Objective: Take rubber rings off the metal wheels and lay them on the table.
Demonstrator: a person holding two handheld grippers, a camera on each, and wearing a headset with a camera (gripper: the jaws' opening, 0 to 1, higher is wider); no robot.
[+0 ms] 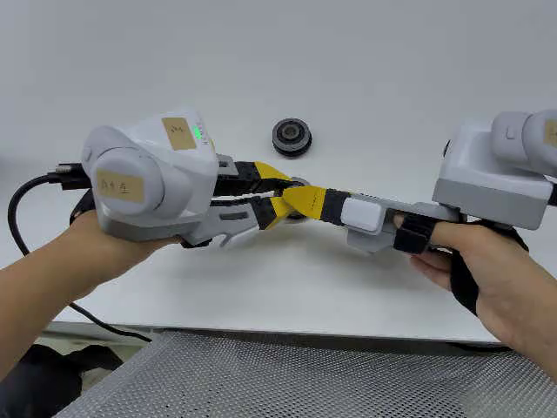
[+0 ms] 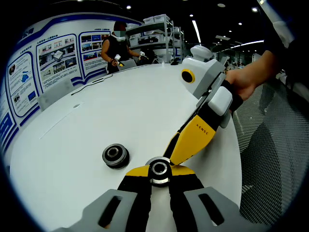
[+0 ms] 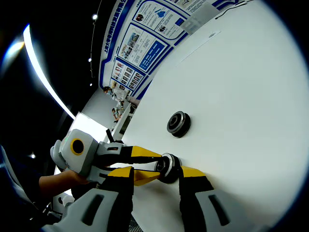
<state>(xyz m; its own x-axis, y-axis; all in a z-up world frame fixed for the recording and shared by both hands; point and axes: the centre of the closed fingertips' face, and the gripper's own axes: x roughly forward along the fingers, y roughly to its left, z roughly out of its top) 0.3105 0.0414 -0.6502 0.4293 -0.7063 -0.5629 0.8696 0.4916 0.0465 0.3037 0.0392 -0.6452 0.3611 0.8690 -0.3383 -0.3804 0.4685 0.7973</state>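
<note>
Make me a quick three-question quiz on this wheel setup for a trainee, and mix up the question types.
1. True or false: the loose wheel on the table touches a gripper.
2. Multiple choice: the left gripper and right gripper meet at A) the held wheel, B) the loose wheel, C) the table's edge.
3. Short answer: how many wheels are in view?
Key: 1 false, it lies apart from both grippers. 2 A, both sets of jaws bracket it. 3 two.
</note>
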